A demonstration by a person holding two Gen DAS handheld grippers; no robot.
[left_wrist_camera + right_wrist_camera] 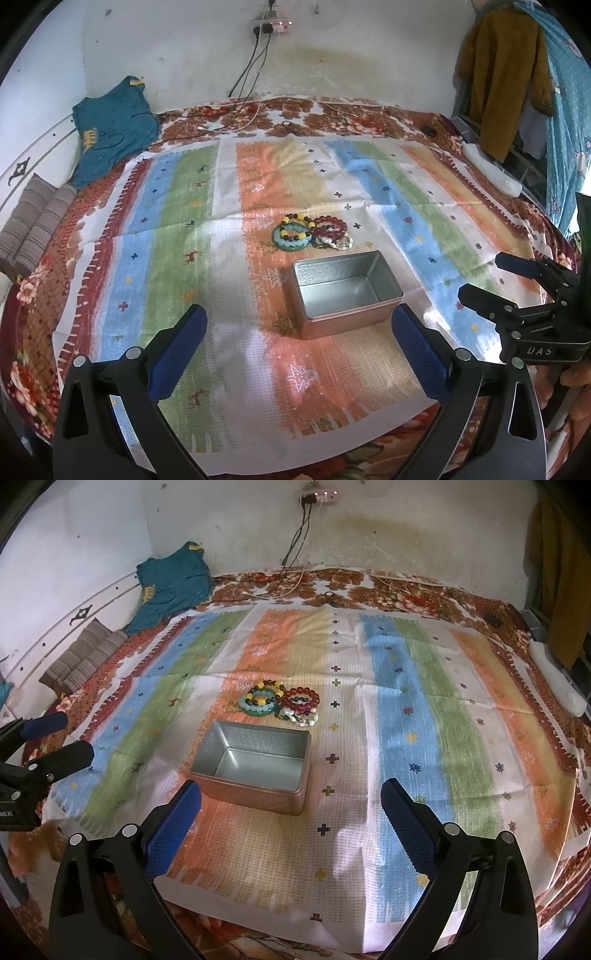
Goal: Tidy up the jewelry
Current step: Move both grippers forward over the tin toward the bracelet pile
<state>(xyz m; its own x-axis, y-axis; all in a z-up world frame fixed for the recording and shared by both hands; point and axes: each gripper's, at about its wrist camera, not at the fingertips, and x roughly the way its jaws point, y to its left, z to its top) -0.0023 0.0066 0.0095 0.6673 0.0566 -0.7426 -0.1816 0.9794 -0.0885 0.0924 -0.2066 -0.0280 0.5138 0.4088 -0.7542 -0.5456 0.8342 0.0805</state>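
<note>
An open, empty silver metal tin (345, 291) (255, 766) stands on the striped cloth. Just behind it lies a pile of bead bracelets (312, 232) (280, 701): a green-blue one, a yellow and black one, a dark red one and a pale mixed one. My left gripper (299, 321) is open and empty, near side of the tin. My right gripper (291, 794) is open and empty, in front of the tin and a little to its right. The right gripper also shows at the right edge of the left wrist view (480, 277), and the left gripper shows at the left edge of the right wrist view (70, 734).
The striped cloth (184, 229) (424, 709) covers a floral bedspread (37, 295). A teal garment (110, 125) and a striped cushion (33, 221) lie at the far left. Cables (251, 66) hang from a wall socket. A white power strip (495, 170) lies at the right edge.
</note>
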